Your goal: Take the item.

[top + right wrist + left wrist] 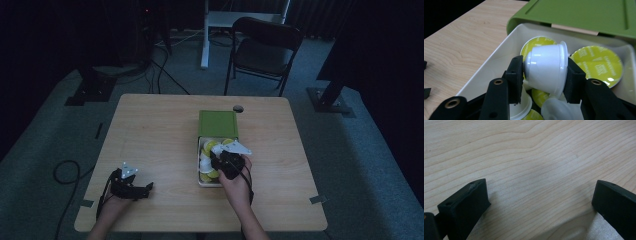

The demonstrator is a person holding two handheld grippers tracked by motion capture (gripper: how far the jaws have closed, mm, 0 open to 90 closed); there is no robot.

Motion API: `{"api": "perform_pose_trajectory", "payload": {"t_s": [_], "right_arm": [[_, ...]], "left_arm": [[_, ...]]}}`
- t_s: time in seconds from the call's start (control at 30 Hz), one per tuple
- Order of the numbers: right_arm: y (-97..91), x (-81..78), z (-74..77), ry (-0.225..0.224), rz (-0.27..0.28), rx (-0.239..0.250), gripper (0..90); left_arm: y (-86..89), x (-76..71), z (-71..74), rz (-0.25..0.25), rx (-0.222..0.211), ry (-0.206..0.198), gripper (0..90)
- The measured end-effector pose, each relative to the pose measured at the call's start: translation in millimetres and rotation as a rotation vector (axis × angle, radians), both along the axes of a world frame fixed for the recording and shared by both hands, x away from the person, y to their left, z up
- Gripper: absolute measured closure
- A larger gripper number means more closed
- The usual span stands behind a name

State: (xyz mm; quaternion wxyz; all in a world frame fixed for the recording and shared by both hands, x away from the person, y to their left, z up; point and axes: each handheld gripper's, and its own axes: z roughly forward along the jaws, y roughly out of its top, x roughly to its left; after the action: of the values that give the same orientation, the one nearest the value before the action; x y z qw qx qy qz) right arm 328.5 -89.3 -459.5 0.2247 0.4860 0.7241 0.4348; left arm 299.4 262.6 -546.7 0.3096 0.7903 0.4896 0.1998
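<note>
Claws first: we see our right claw (545, 75) clamped on a white capsule (546, 68), one pad on each side of its body. Our left claw (539, 202) gapes wide over bare table (524, 150), gripping nothing. The capsule sits between the pads just above the white tray (496, 60), with a green lid (579, 15) at twelve o'clock. Its long axis lies almost level, the rimmed end pointing toward two o'clock. Yellow-topped capsules (599, 65) lie behind it.
</note>
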Motion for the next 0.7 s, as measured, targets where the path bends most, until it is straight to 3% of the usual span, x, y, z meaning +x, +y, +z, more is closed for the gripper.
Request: {"api": "perform_pose_trajectory", "payload": {"t_s": [0.7], "right_arm": [[-27.3, -11.2, 33.6, -0.059, 0.004, 0.051, 57.0]], "left_arm": [[0.0, 0.0, 0.1, -0.001, 0.001, 0.001, 0.8]]}}
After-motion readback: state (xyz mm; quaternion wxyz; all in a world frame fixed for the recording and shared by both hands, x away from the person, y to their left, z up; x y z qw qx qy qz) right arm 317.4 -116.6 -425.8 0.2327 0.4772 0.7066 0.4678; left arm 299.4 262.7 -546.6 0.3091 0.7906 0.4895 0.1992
